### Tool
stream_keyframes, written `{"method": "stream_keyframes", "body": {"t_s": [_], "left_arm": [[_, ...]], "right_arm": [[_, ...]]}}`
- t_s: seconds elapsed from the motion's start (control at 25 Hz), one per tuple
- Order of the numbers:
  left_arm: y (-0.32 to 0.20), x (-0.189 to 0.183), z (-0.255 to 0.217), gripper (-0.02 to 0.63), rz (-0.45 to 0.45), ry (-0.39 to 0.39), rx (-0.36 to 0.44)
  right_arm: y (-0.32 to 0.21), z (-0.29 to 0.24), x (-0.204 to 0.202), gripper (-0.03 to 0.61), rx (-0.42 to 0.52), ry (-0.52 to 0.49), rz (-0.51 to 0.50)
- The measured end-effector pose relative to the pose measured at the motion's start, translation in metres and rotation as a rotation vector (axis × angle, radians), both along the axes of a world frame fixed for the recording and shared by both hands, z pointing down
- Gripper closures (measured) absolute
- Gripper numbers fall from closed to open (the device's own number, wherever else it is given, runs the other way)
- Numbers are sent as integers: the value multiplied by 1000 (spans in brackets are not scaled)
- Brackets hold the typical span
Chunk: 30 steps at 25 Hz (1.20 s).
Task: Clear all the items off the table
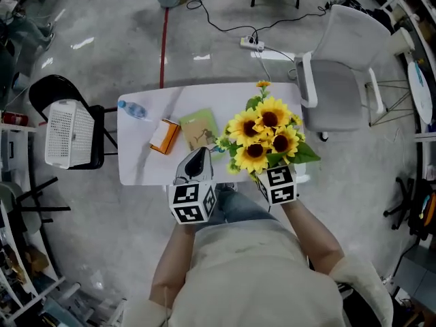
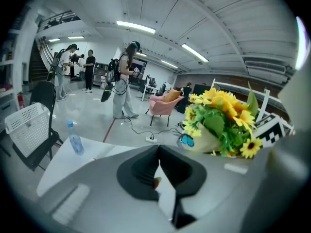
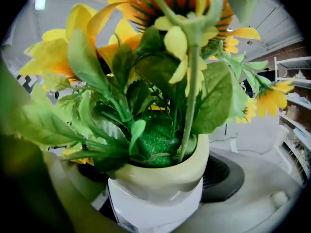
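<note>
A pot of artificial sunflowers (image 1: 266,138) hangs over the right half of the white table (image 1: 143,162), lifted off it. My right gripper (image 3: 155,188) is shut on its cream and white pot (image 3: 160,178); the leaves hide the jaws in the head view. A water bottle (image 1: 133,109) lies at the table's far left. An orange box (image 1: 164,136) and a green book (image 1: 199,129) lie side by side near the middle. My left gripper (image 1: 197,157) is shut and holds nothing, raised above the table's near edge just in front of the book.
A black chair carries a white basket (image 1: 68,131) left of the table. A grey chair (image 1: 340,80) stands at the right, a power strip (image 1: 251,43) with cables behind. People (image 2: 124,79) stand far off in the room.
</note>
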State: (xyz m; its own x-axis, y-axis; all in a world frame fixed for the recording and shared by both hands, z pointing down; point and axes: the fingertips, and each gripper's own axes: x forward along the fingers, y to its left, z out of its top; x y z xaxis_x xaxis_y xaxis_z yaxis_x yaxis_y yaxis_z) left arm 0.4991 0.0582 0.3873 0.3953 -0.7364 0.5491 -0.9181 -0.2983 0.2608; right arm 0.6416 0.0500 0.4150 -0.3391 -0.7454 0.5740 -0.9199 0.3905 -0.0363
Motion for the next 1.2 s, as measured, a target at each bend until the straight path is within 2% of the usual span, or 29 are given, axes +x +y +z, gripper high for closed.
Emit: {"method": "stream_keyframes", "body": {"t_s": [0.44,0.68,0.88,1.2], "left_arm": [[3,-31,-25,603,-126,-4,25],[8,-61,-37,604,-185,-18,53],[12,-89,-45,603,-199,-27,71],[23,-143,-55,604,-204,-37,86]], "right_arm": [[-7,-25,-41,32,21,-34,-147],[-9,-37,-73,32,33,-26,-220],[-12,-44,-102,32,64,-26,-239],[-2,-52,-159,32,64,-39,-248]]}}
